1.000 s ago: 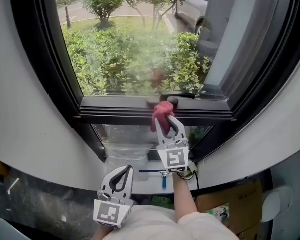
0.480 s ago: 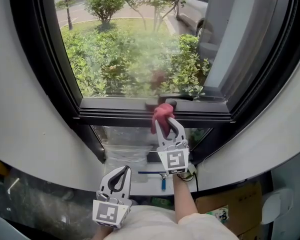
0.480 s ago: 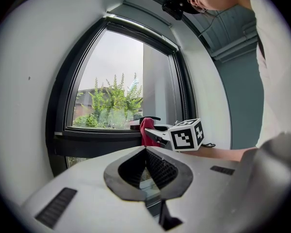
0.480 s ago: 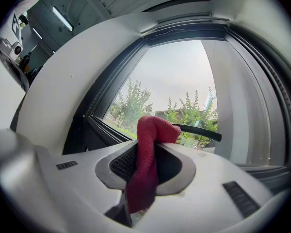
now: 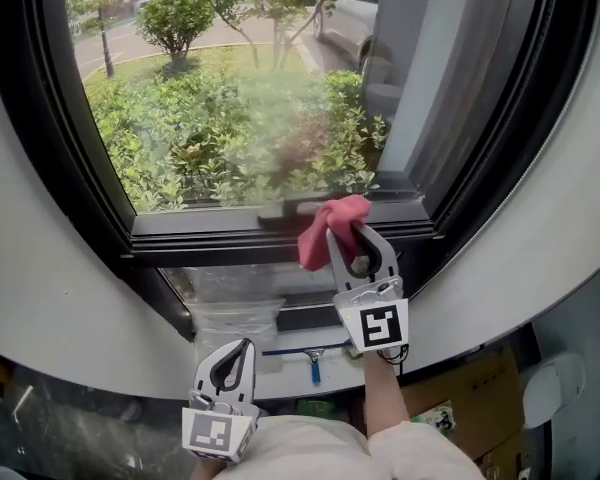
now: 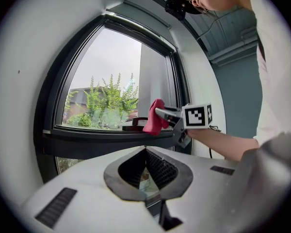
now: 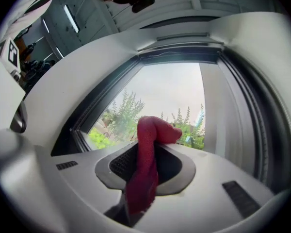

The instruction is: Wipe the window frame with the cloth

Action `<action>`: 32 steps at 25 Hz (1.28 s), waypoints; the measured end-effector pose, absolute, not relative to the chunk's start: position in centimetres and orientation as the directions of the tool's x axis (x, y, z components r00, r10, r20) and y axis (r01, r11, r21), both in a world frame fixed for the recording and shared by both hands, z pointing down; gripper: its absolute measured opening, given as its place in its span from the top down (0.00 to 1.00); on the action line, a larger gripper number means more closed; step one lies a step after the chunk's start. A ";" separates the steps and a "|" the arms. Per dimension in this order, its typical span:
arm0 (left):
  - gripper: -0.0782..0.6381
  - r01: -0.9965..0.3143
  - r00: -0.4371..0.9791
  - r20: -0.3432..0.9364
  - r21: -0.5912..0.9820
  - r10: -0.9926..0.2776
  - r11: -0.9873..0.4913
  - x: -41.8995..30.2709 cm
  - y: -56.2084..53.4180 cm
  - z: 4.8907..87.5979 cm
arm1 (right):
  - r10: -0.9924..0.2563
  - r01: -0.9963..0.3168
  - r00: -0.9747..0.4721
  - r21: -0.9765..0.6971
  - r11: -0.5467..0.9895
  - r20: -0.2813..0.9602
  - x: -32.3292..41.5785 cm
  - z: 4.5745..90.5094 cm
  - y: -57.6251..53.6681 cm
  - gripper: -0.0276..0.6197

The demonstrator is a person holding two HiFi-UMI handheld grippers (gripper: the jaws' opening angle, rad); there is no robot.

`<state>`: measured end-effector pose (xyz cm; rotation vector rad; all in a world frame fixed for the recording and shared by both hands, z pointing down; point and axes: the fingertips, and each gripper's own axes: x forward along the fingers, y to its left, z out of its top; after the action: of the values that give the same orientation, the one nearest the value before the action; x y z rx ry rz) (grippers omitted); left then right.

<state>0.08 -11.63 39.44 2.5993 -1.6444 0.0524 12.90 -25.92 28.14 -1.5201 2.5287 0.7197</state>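
At 12 o'clock from your right hand, right gripper (image 5: 354,238): jaws clamped on the cloth (image 5: 327,230), red and bunched, with one fold humped over the jaw tips and a tail hanging down between the jaws in the right gripper view. The cloth sits at the lower rail of the frame (image 5: 205,238), black, and its top edge lies just beside a dark handle (image 5: 285,208) at its 10 o'clock. At 7 o'clock of the right gripper, well apart and low near your body, left gripper (image 5: 232,356): jaws together at the tips, nothing between them, pointing up toward the frame. Between the two grippers, on the white sill (image 5: 280,373), a blue-handled squeegee (image 5: 311,361). At 4 o'clock of the right gripper, a cardboard box (image 5: 475,393). At 12 o'clock beyond the glass, bushes (image 5: 200,138) and a parked car (image 5: 352,18).
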 end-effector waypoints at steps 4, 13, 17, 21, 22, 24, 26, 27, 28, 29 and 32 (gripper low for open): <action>0.88 -0.881 0.474 0.059 0.030 -0.879 -0.473 1.4 -12.3 39.2 | -0.838 -0.898 -0.364 0.391 0.200 -0.407 20.6 21.6 -26.4 0.81; 0.88 -0.850 0.526 0.040 0.023 -0.849 -0.526 2.7 -13.7 38.1 | -0.814 -0.868 -0.170 0.476 -0.143 -0.555 29.6 8.4 -27.7 0.81; 0.88 -0.847 0.531 0.034 0.034 -0.847 -0.530 2.2 -14.0 37.6 | -0.790 -0.840 -0.096 0.475 -0.263 -0.606 31.6 3.2 -28.0 0.81; 0.88 -0.848 0.528 0.013 0.070 -0.849 -0.526 1.7 -14.6 36.7 | -0.770 -0.822 -0.037 0.457 -0.339 -0.637 33.7 -1.4 -28.4 0.81; 0.88 -0.846 0.530 0.013 0.068 -0.848 -0.528 1.6 -14.8 36.6 | -0.769 -0.815 -0.022 0.456 -0.357 -0.639 34.2 -2.3 -28.6 0.81; 0.88 -0.843 0.536 0.013 0.066 -0.844 -0.535 1.4 -14.9 36.7 | -0.764 -0.802 0.011 0.450 -0.392 -0.645 34.9 -3.6 -29.0 0.81; 0.88 -0.838 0.543 0.018 0.066 -0.839 -0.541 1.4 -15.0 36.9 | -0.759 -0.797 0.053 0.431 -0.423 -0.649 35.8 -4.3 -29.5 0.81; 0.88 -0.837 0.545 0.020 0.068 -0.838 -0.543 1.4 -15.1 37.0 | -0.758 -0.797 0.075 0.418 -0.436 -0.648 36.4 -4.5 -29.8 0.81; 0.88 -0.836 0.547 0.021 0.070 -0.837 -0.544 1.4 -15.2 37.0 | -0.758 -0.800 0.092 0.405 -0.443 -0.646 36.9 -4.5 -30.1 0.81; 0.88 -0.836 0.546 0.022 0.072 -0.837 -0.544 1.4 -15.2 37.1 | -0.756 -0.804 0.105 0.392 -0.447 -0.645 37.2 -4.4 -30.3 0.81; 0.88 -0.839 0.542 0.026 0.077 -0.840 -0.539 1.4 -15.3 37.3 | -0.747 -0.808 0.127 0.369 -0.459 -0.652 37.8 -4.0 -30.5 0.81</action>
<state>1.39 -15.27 37.30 2.6878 -1.4653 -0.0223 37.78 -30.52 -3.97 -2.3005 1.5923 1.2559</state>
